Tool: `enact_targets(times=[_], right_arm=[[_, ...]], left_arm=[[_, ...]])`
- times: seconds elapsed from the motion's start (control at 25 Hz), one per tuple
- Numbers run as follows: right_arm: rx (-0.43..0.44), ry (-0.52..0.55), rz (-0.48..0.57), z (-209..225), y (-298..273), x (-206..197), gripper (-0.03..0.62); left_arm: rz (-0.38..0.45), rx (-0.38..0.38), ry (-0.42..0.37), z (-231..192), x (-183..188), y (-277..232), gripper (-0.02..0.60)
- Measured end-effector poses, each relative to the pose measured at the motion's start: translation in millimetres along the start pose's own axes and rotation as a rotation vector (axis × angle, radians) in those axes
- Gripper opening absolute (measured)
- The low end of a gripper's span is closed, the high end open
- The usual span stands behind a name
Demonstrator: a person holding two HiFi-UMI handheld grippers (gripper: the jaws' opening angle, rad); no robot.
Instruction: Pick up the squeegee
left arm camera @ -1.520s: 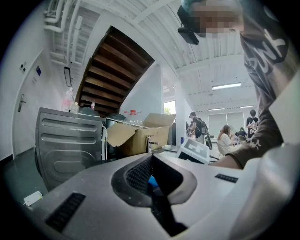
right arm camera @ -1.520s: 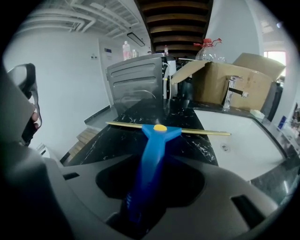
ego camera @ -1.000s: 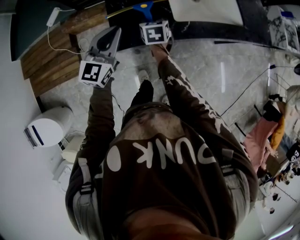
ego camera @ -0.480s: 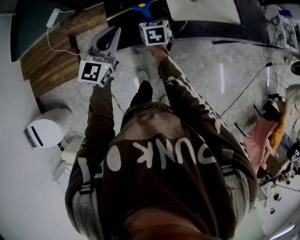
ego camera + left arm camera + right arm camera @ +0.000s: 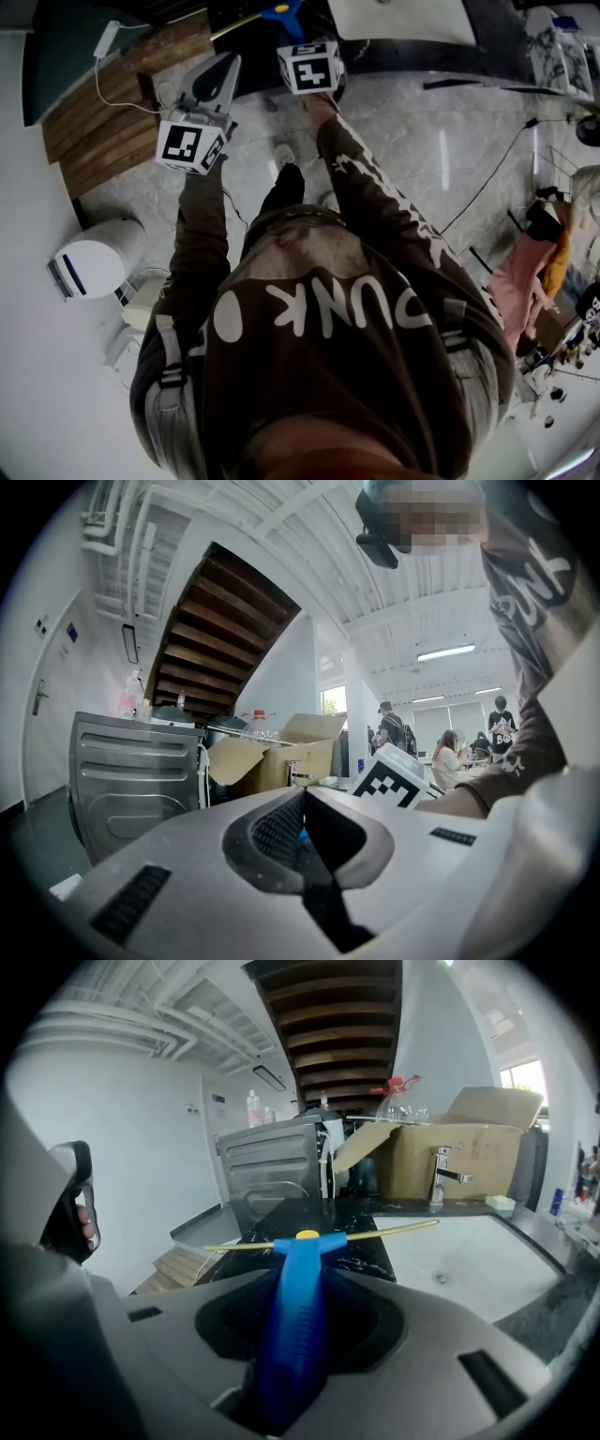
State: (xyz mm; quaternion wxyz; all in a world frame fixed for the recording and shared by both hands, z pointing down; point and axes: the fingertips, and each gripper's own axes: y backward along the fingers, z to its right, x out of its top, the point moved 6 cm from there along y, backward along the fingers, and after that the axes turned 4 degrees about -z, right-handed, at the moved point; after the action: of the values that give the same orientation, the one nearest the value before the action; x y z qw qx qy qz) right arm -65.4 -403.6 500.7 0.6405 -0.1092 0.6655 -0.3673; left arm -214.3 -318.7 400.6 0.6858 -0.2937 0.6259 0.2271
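The squeegee (image 5: 298,1307) has a blue ribbed handle and a thin yellow blade; its handle is clamped between the jaws of my right gripper (image 5: 298,1335), and the blade hangs just above the black counter (image 5: 300,1213). In the head view the blue squeegee (image 5: 281,13) shows at the top edge, beyond the right gripper's marker cube (image 5: 309,66). My left gripper (image 5: 220,70) is held level to the left of it. In the left gripper view its jaws are closed together with nothing between them.
A white sink basin (image 5: 459,1260) with a tap (image 5: 441,1174) lies right of the blade. A grey washing machine (image 5: 272,1171) and a cardboard box (image 5: 459,1157) stand behind the counter. Wooden steps (image 5: 103,112) and a white round bin (image 5: 94,258) are on the floor at left.
The right gripper with the squeegee has risen slightly toward the top of the head view. The left gripper has stayed in place.
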Motion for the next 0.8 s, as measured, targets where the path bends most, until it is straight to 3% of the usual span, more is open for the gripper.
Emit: enact_targets(times=[0.8], right_arm=[[0.036, 0.057, 0.197, -11.4, 102.4, 6.6, 0.15]], left_arm=[[0.043, 0.019, -0.069, 48.6, 29.4, 26.9, 0.002]])
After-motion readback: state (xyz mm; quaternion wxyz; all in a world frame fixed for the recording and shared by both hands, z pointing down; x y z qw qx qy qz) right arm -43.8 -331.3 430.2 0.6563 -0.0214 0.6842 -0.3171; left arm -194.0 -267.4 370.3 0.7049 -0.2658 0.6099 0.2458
